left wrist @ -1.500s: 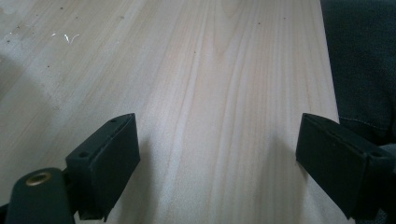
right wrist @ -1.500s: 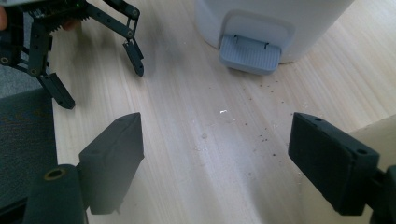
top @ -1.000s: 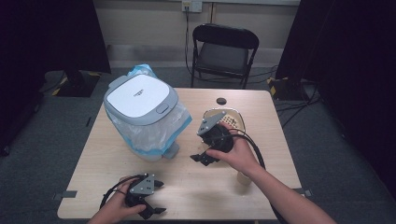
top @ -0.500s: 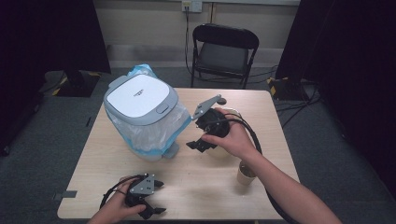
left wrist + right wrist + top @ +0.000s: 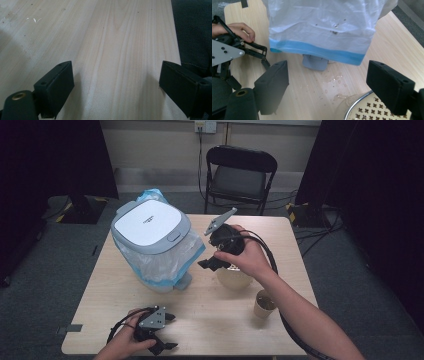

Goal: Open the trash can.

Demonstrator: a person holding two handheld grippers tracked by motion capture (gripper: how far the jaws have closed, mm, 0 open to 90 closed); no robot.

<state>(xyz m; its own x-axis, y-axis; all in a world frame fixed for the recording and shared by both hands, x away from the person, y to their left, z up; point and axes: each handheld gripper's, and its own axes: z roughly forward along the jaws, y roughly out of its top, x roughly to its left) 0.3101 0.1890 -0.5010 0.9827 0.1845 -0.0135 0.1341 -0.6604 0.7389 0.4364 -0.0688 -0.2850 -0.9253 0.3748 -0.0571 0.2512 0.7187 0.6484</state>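
Table point(image 5: 210, 320) of pale wood carries everything. At its near left edge, in the high view, the left gripper point(image 5: 167, 332) rests low on the wood in the person's left hand point(image 5: 122, 347), with a grey plate on top and a black cable looping beside it. In the left gripper view its two black jaws stand wide apart, with only bare wood between them, so they are released and grasp nothing.

Further back and a little to the right stands the bin point(image 5: 150, 227), with a white lid in a grey frame. A clear plastic bag with a blue band point(image 5: 165, 265) hangs around its body. A grey pedal point(image 5: 315, 62) comes out from under the bag, at the foot of the bin. In the right gripper view small dark crumbs stick to the bag, and some crumbs and wet spots lie on the wood in front of the pedal.

To the right of the bin, the right gripper point(image 5: 206, 265) is held above the table in the right hand point(image 5: 247, 255), and it points toward the bag, near it but apart from it. Its jaws are open and nothing is between them. Just under this hand stands a pale bowl point(image 5: 232, 277); in the right gripper view its metal rim and a cover with small cut holes point(image 5: 372, 110) show at the bottom right. Nearer to the person, at the right, a small paper cup point(image 5: 264, 304) stands upright on the table, well apart from the bin.

Behind the table a black folding chair point(image 5: 242, 170) stands on the grey floor.
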